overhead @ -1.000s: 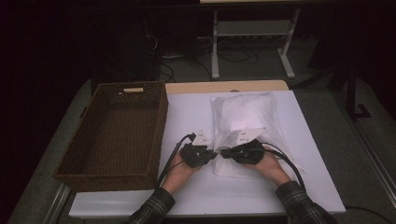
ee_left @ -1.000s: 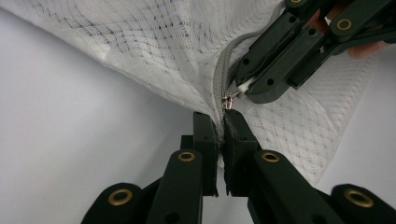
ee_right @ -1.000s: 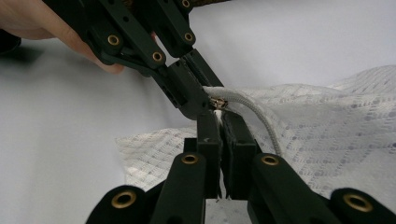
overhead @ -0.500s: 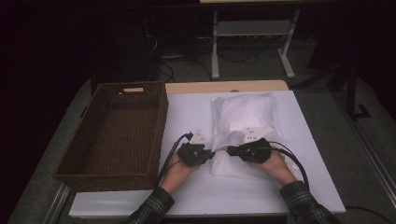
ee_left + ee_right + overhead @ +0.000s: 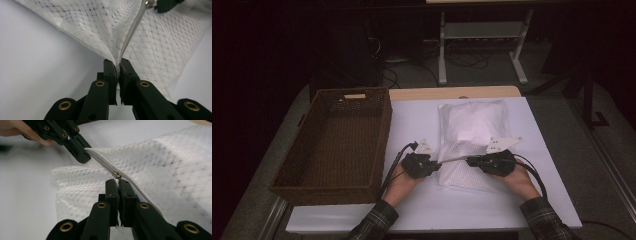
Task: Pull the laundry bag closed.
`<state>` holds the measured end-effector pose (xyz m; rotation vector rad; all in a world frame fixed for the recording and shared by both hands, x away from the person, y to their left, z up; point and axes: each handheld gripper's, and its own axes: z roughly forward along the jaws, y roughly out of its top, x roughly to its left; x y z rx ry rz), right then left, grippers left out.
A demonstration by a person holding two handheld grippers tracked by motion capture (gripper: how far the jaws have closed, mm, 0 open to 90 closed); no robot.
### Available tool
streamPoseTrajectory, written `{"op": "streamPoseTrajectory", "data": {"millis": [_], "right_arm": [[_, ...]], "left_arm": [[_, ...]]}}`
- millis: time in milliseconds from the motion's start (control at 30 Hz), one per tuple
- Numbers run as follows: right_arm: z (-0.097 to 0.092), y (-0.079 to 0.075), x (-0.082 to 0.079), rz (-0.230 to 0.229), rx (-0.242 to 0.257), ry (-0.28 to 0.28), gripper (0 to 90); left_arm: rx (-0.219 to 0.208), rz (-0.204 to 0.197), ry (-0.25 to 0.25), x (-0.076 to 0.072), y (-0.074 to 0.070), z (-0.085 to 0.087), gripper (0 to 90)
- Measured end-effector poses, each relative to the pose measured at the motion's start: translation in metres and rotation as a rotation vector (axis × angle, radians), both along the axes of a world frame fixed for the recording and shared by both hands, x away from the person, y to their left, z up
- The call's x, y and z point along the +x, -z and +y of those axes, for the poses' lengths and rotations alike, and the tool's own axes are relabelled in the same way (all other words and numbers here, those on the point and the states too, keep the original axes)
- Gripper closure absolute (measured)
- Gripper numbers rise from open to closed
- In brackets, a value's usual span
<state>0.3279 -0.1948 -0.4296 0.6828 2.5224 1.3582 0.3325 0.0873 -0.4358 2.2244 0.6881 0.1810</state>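
Left gripper [image 5: 117, 65]: jaws closed on the near left corner of the white mesh bag [image 5: 472, 142], pinching the fabric together with the end of the zipper tape [image 5: 131, 32]. In the high view this gripper [image 5: 435, 166] sits at the bag's near left edge, held by the left hand [image 5: 404, 182].

Right gripper [image 5: 117, 181]: jaws closed on the zipper pull [image 5: 116, 175], whose small metal slider shows just beyond the jaw tips. In the high view this gripper [image 5: 472, 161] lies over the near part of the bag, to the right of the left gripper, with the right hand [image 5: 519, 182] behind it. The zipper runs taut between the two grippers.

Mesh bag: it lies on the white table surface [image 5: 412, 120], right of centre, its far part flat and its near edge lifted and creased at the grippers.

Wicker basket [image 5: 334, 145]: it stands on the left of the table, just beside the left hand and apart from the bag.
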Motion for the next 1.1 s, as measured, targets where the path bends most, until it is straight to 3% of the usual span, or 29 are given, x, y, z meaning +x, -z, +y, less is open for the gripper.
{"op": "streamPoseTrajectory", "data": {"millis": [567, 767, 867, 1100], "right_arm": [[-0.035, 0.0, -0.005, 0.008, 0.018, 0.082, 86.2], [-0.061, 0.001, -0.012, 0.018, 0.051, 0.144, 86.2], [-0.064, 0.001, -0.012, 0.015, 0.056, 0.149, 86.2], [-0.091, 0.001, -0.021, 0.011, 0.056, 0.22, 86.2]], "left_arm": [[0.009, 0.014, 0.002, 0.001, 0.001, 0.0, 85.1], [0.015, 0.019, 0.0, 0.002, 0.002, -0.002, 85.2], [0.014, 0.024, -0.001, 0.002, 0.002, -0.002, 85.2], [0.023, 0.023, -0.003, 0.001, 0.003, -0.001, 85.1]]}}
